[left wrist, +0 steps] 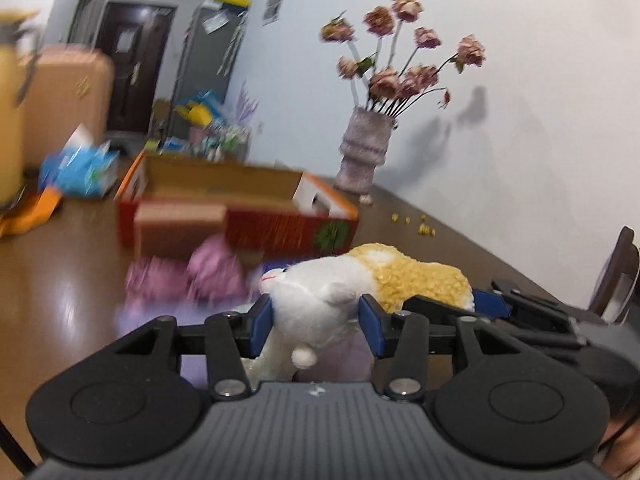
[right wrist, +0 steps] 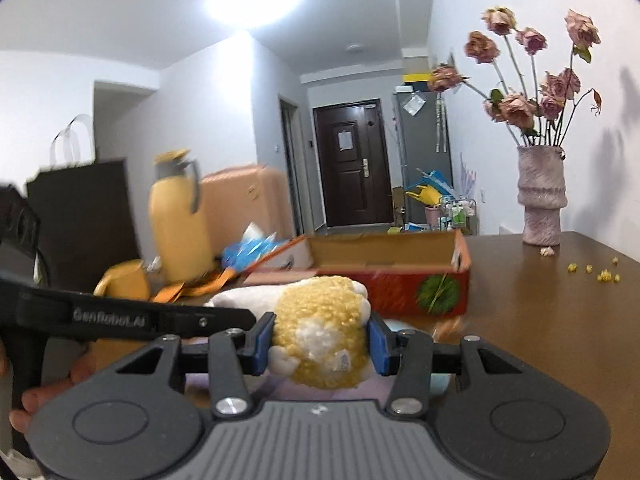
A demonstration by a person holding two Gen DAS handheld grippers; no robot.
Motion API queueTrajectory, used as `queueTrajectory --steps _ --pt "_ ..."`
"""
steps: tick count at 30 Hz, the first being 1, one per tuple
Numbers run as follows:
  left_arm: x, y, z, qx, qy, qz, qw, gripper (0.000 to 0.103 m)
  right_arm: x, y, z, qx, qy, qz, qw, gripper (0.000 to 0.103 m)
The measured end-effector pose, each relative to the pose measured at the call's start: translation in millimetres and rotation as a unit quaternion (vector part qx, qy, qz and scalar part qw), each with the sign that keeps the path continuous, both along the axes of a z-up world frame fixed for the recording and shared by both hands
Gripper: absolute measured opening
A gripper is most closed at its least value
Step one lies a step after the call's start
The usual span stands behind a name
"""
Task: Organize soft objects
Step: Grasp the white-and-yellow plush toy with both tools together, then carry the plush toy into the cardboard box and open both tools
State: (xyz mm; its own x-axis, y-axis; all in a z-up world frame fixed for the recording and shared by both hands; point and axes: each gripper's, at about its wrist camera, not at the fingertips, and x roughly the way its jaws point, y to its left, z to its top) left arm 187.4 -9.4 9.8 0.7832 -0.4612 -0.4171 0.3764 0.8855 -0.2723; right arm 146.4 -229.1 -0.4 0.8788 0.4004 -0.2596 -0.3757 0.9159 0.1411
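A white and yellow plush animal (left wrist: 360, 280) is held between both grippers above the brown table (left wrist: 60, 280). My left gripper (left wrist: 316, 320) is shut on its white front end. My right gripper (right wrist: 322, 340) is shut on its curly yellow rear (right wrist: 320, 316); that gripper also shows in the left wrist view (left wrist: 492, 304). A pink soft object (left wrist: 188, 276), blurred, lies on the table behind the plush. An open red and orange cardboard box (left wrist: 240, 216) stands beyond it, and shows in the right wrist view (right wrist: 384, 272).
A grey vase of dried roses (right wrist: 540, 200) stands at the back right by the wall, with yellow crumbs (right wrist: 596, 272) near it. A yellow thermos (right wrist: 176, 216), blue packets (left wrist: 80, 168), an orange item (right wrist: 124, 280) and a black bag (right wrist: 80, 212) crowd the left.
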Motion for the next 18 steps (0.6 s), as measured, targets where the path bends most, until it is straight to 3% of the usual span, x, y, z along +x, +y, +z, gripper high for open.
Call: queueTrajectory --steps 3,6,9,13,18 --pt "-29.1 13.4 -20.3 -0.001 0.018 0.009 0.9998 0.047 -29.3 19.1 -21.8 -0.029 0.005 0.007 1.000 0.047" --pt "-50.5 17.7 -33.3 0.018 0.002 0.014 0.9997 0.050 -47.0 28.4 -36.1 -0.037 0.021 0.009 0.999 0.048" --pt "-61.1 22.4 -39.3 0.026 0.003 0.018 0.9995 0.064 -57.3 36.1 -44.3 -0.053 0.041 0.018 0.998 0.053" --pt "-67.5 33.6 -45.7 0.015 0.001 0.036 0.9992 0.076 -72.1 37.0 -44.7 -0.048 0.040 0.024 0.998 0.071" --pt "-69.1 40.3 -42.7 0.013 0.018 0.062 0.9978 0.087 -69.0 32.6 -38.4 -0.036 0.040 0.023 0.998 0.072"
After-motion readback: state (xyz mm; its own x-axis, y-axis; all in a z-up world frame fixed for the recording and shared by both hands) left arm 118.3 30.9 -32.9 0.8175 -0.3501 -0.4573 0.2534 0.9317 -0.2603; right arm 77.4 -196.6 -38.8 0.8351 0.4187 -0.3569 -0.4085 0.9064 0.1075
